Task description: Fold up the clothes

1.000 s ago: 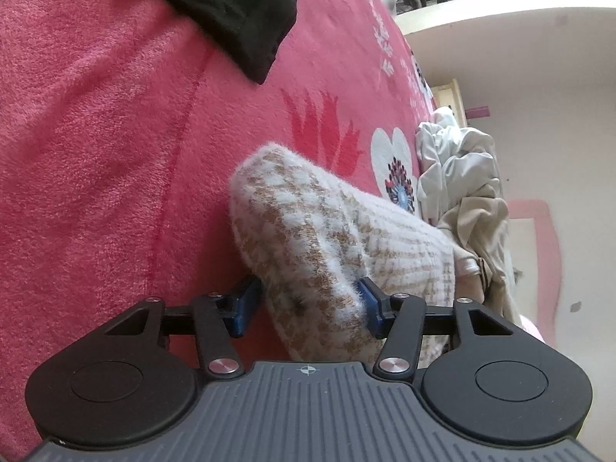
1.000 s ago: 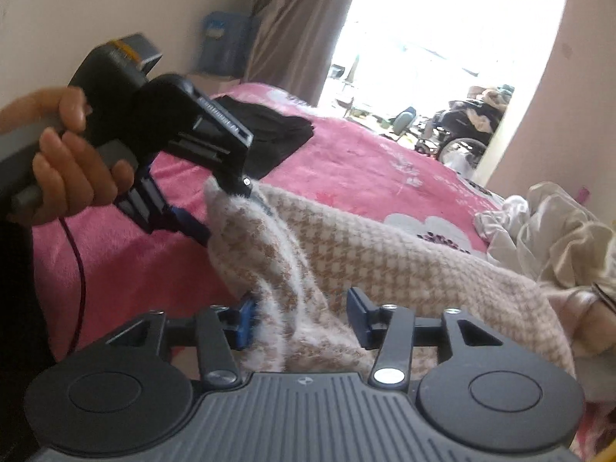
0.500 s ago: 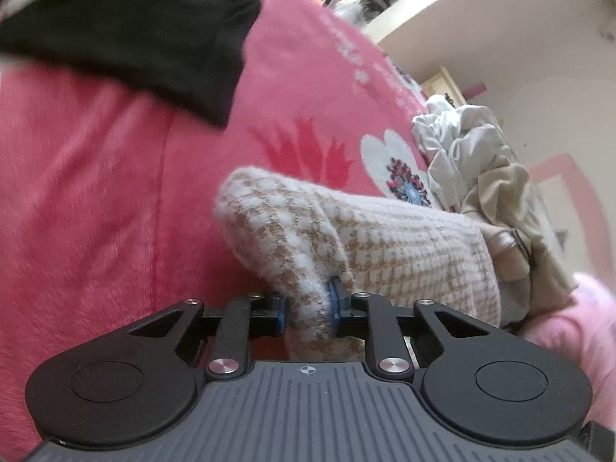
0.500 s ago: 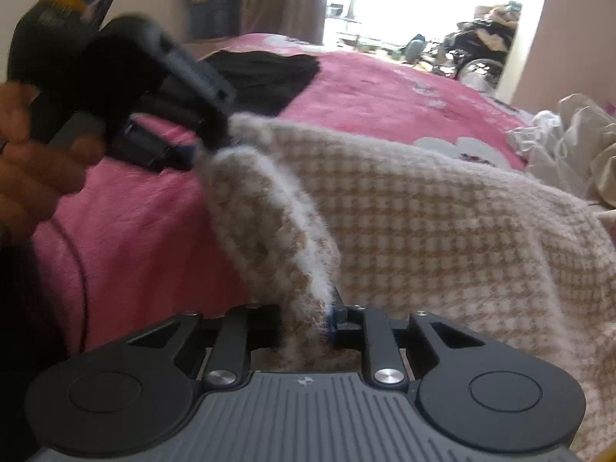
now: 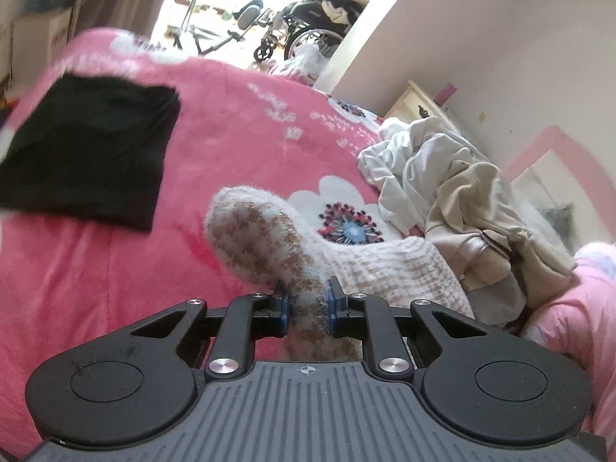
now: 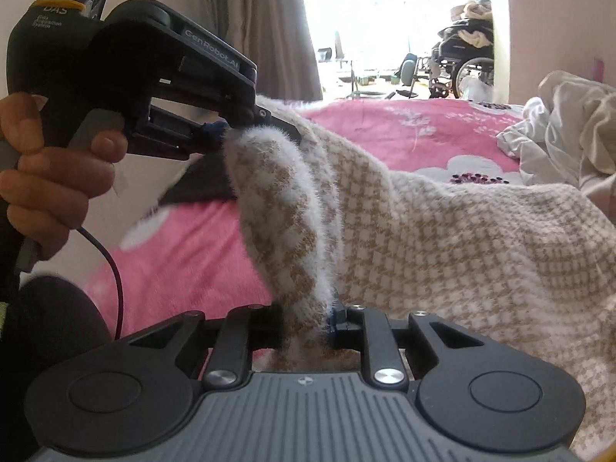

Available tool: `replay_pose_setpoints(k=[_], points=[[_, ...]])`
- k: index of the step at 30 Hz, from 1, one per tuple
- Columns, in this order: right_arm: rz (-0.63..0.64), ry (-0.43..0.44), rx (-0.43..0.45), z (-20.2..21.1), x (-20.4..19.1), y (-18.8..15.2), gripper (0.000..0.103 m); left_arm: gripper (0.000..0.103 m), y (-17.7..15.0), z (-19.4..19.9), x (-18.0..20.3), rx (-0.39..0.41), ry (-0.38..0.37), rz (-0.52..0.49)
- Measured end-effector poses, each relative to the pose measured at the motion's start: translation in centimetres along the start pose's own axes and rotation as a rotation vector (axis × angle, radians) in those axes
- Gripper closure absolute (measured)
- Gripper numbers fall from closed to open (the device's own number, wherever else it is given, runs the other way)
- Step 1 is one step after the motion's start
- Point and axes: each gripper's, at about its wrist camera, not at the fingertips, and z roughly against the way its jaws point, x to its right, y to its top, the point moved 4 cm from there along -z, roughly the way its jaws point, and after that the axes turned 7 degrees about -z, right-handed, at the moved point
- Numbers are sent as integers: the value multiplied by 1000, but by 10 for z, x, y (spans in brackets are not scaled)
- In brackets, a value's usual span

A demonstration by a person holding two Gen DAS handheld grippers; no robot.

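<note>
Near edge: left gripper [image 5: 307, 300] and right gripper [image 6: 306, 313] both clamped on sweater [image 6: 442, 238] hem. Fuzzy knit could slip; pile [image 5: 454, 177] at right may snag.

Both hand-held grippers [image 6: 308, 317] [image 6: 227, 133] clamp houndstooth sweater [image 6: 442, 238].

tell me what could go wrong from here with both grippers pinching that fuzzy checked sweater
1. The left gripper and right gripper each clamp only a narrow bunch of the fuzzy houndstooth sweater, so the pile could slip out as it lifts.
2. Its far end lies against the heap of pale clothes; lifting may drag them along.
3. The folded black garment lies close by and could get disturbed.
</note>
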Motion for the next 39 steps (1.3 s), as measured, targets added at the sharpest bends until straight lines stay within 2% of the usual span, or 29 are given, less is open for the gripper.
replay_pose_setpoints(k=[8, 16, 20, 22, 25, 28, 30, 33, 35, 39], points=[[-115, 76, 68, 23, 32, 20, 82, 87, 23, -6, 62, -30, 94, -137], [-296, 131, 131, 42, 94, 44, 82, 85, 45, -41, 130, -49, 106, -267], [-454, 168, 156, 45, 143, 50, 82, 74, 57, -71, 163, -76, 51, -320], [-531, 176, 167, 46, 171, 51, 83, 69, 64, -76, 179, -44, -47, -349], [-625, 200, 171, 44, 200, 44, 83, 66, 71, -77, 195, -5, -137, -400], [-692, 231, 173, 37, 219, 38, 83, 66, 72, -81, 193, 39, -170, -407], [-726, 248, 177, 33, 226, 33, 83, 66, 70, -85, 186, 53, -169, -391], [-761, 273, 179, 27, 233, 29, 83, 66, 67, -81, 165, 77, -211, -349], [-765, 274, 180, 25, 235, 29, 83, 66, 65, -71, 154, 110, -252, -333], [-762, 279, 186, 26, 229, 28, 83, 66, 61, -51, 132, 156, -255, -322]])
